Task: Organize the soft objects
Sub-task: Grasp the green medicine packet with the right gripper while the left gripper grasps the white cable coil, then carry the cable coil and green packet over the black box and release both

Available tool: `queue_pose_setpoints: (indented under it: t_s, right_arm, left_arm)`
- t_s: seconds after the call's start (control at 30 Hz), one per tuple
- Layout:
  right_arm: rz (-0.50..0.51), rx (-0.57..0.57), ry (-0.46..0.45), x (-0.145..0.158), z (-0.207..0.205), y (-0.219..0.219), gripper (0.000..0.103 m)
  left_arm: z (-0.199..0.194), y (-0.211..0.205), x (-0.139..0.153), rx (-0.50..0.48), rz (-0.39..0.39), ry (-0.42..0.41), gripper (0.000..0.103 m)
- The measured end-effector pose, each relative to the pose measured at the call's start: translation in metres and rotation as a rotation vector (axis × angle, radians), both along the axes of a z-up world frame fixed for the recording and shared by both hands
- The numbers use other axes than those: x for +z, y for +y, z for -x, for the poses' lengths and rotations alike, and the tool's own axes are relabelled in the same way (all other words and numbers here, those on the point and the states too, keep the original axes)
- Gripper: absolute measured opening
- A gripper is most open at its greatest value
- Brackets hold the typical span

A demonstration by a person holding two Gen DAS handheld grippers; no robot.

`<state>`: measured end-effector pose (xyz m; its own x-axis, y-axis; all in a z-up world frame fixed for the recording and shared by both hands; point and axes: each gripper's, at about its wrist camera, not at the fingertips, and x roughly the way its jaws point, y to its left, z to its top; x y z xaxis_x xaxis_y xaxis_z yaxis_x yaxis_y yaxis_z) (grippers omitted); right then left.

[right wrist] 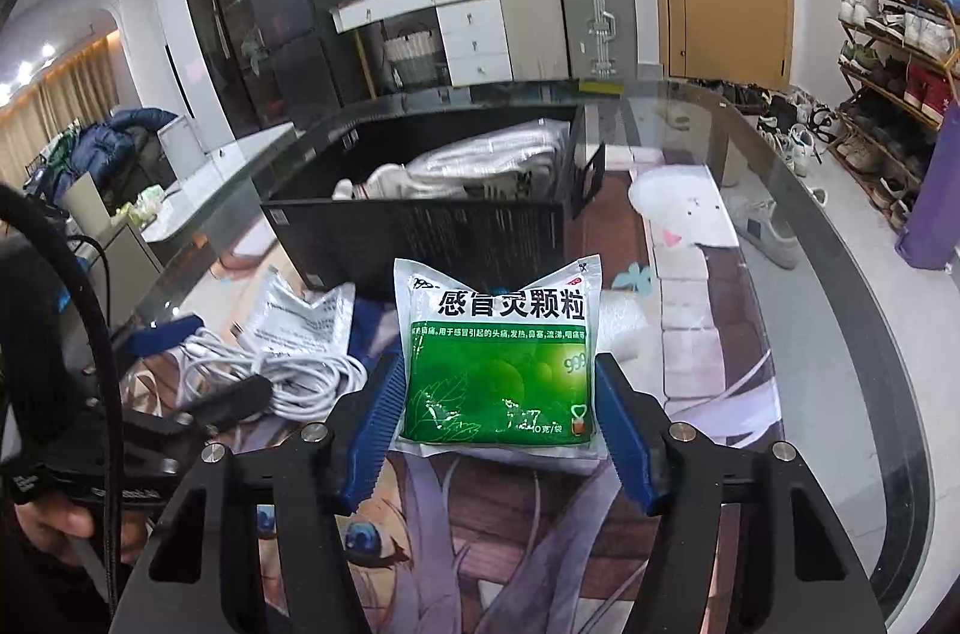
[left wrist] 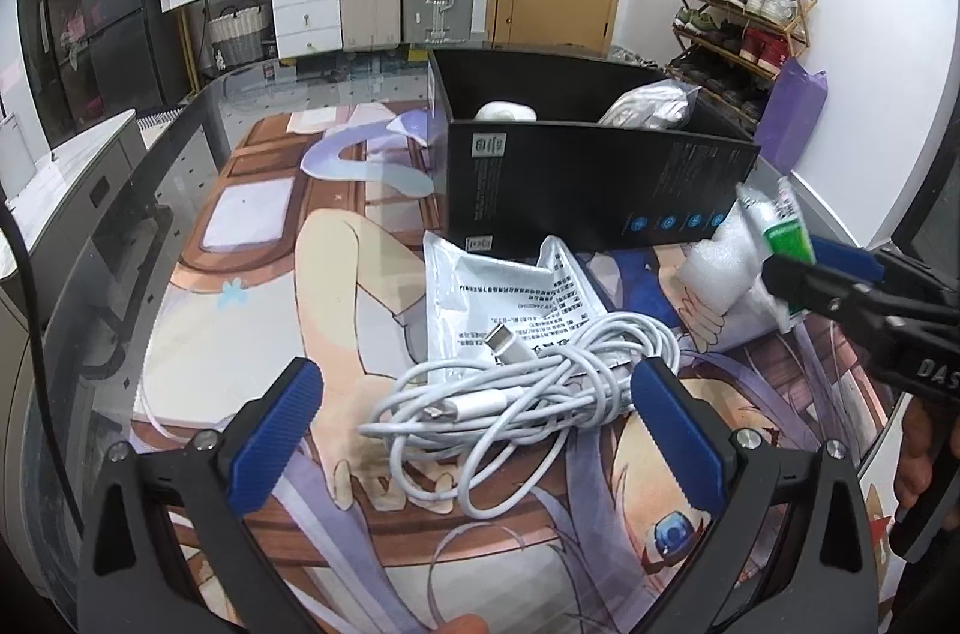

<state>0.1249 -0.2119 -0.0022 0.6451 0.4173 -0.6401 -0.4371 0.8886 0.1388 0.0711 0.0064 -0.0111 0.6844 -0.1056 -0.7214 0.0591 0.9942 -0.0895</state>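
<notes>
Green-and-white foil medicine sachet stands upright, long axis vertical, printed face toward me, pinched at its side edges by the right hand-held gripper; left hand-held gripper spread.

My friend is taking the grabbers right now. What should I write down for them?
Right gripper: shut on the green medicine pouch, lifted in front of the black box.
Left gripper: open, holding nothing, its fingers on either side of the white cable bundle.
Done: a white packet and a small white thing already sit in the box.
Left: put the green pouch in the box, then the cable, the silver-white pouch lying under it, and the white foam piece beside the box.
</notes>
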Motion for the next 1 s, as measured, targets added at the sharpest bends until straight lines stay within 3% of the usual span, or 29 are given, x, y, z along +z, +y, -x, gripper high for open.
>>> queue_pose_setpoints:
  t_s: [0.23, 0.37, 0.77, 0.87, 0.93, 1.0]
  right_arm:
    - [-0.019, 0.016, -0.022, 0.005, 0.006, 0.002, 0.064]
    - [-0.021, 0.017, -0.021, 0.005, 0.005, 0.002, 0.064]
    - [-0.034, 0.018, -0.038, 0.007, 0.007, 0.002, 0.064]
    - [-0.036, 0.020, -0.050, 0.009, 0.009, 0.002, 0.064]
    - [-0.036, 0.022, -0.052, 0.010, 0.011, 0.002, 0.064]
    - [-0.036, 0.023, -0.054, 0.010, 0.012, 0.003, 0.064]
  left_arm:
    - [-0.004, 0.007, -0.009, 0.004, 0.084, 0.046, 0.099]
    - [-0.002, 0.008, -0.007, -0.018, 0.102, 0.029, 0.076]
    - [0.019, 0.007, 0.000, -0.055, 0.120, -0.005, 0.058]
    - [0.025, 0.007, 0.006, -0.072, 0.121, -0.020, 0.048]
    - [0.029, 0.007, 0.010, -0.077, 0.117, -0.028, 0.031]
    - [0.031, 0.007, 0.011, -0.093, 0.115, -0.033, 0.031]
